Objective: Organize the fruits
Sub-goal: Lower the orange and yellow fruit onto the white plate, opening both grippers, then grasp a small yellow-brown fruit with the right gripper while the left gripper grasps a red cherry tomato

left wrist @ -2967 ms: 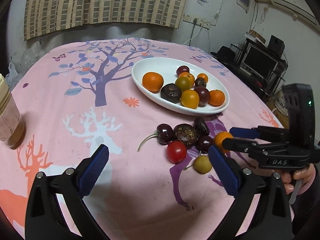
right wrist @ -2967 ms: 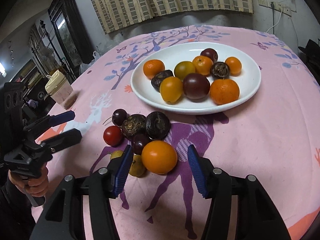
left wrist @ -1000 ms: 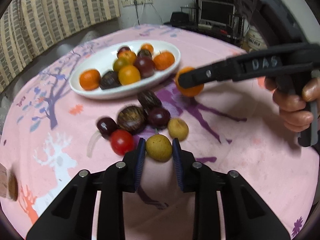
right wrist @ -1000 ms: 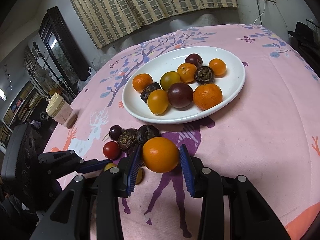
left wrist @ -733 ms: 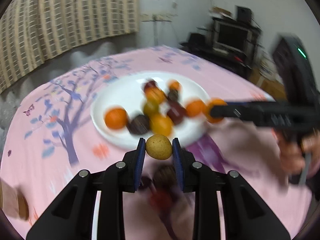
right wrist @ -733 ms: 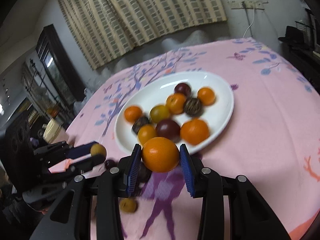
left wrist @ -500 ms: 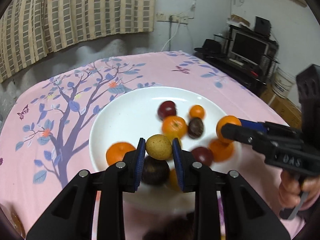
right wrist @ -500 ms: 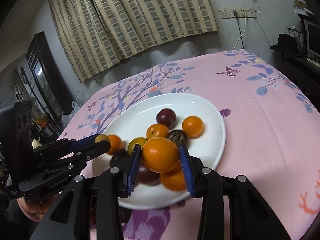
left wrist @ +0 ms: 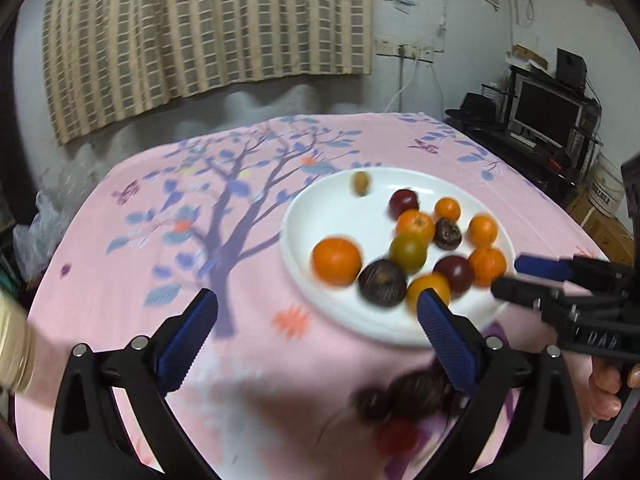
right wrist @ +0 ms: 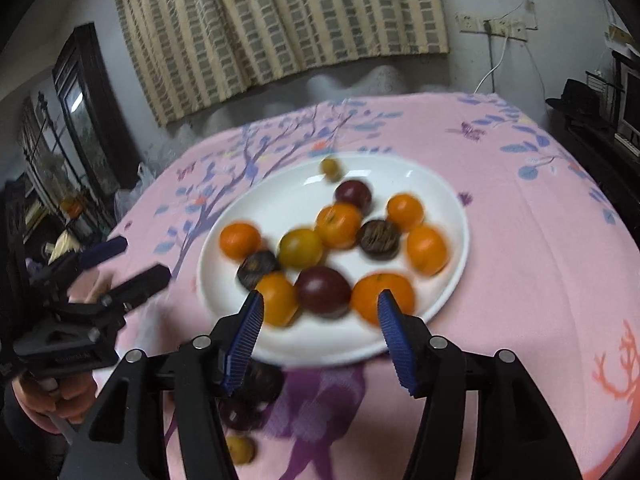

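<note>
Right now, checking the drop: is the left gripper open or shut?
Open: the left gripper has its blue pads spread wide, nothing between them.

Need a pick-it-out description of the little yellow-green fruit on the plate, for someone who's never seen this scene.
Find the big white oval plate on the pink tree-print tablecloth. Look at its far rim, beyond the cluster of oranges and dark fruits. The small yellow-green fruit sits there alone by the edge, just beyond a dark red plum: smallest on the plate, olive-yellow, and touching nothing.

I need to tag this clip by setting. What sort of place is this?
Probably a lived-in home room: a pink printed tablecloth, checked curtain, a monitor on a cluttered stand, and a dark glass-fronted cabinet.
</note>
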{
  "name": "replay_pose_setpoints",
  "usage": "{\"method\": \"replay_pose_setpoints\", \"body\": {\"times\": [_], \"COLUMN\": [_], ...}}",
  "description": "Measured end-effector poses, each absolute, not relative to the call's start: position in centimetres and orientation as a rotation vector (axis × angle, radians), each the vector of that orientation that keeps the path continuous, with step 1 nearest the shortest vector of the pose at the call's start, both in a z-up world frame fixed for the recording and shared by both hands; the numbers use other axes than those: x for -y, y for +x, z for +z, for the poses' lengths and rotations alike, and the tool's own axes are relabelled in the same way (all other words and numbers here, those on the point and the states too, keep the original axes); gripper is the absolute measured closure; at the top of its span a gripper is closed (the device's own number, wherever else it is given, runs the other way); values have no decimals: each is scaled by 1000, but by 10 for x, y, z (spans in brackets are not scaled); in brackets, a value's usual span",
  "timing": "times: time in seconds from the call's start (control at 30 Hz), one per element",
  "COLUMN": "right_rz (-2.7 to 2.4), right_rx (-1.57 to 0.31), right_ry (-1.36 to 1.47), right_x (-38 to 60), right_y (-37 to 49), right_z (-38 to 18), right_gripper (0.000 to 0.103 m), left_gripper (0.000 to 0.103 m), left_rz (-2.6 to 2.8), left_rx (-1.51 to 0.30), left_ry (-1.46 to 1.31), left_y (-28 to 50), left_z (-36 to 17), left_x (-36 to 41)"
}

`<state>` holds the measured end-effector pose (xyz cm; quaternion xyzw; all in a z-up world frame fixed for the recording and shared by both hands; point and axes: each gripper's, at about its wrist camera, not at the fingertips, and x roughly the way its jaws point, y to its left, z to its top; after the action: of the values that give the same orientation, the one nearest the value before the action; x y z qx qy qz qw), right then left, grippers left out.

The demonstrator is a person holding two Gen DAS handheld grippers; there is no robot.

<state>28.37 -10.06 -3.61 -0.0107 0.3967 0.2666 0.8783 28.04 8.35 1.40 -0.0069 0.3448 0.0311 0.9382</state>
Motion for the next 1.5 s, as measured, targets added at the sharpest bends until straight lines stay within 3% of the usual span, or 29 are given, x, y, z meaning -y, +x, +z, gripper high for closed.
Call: {"method": "replay_pose_setpoints", "body": {"times": [0.43,0.83,1.1,1.3,1.37,1.47,1.5], "right_rz": [627,651,667,653,645,635,632], "right_rx": [-906,-929,-918,-876,-872,-869,-870], "right_ry": [-297,-339,-332,-256,-234,-219,-216], "right_x": [65,58,59,72,76,80,81], "right_y": [211,206,206,209,210,212,213], "right_z": [-69,-80,-78,-61,-58,-57,-56], "right_gripper": [44,58,78,78,78,78,78], "left_gripper": [5,5,5,5,9,34,38], "left_rz": [136,116,98,-80,-151,-198,-209], "left_rx": [-754,-748,-767,-797,-805,-830,-840], "left_ry": [-223,-163,-161,-161,-126,-73,-66], "left_y": [202,201,203,204,204,210,212], "left_z": [-16,-17,-20,-28,-31,-37,-39], "left_x": [-133,-119,-116,-94,-77,-57,-53]}}
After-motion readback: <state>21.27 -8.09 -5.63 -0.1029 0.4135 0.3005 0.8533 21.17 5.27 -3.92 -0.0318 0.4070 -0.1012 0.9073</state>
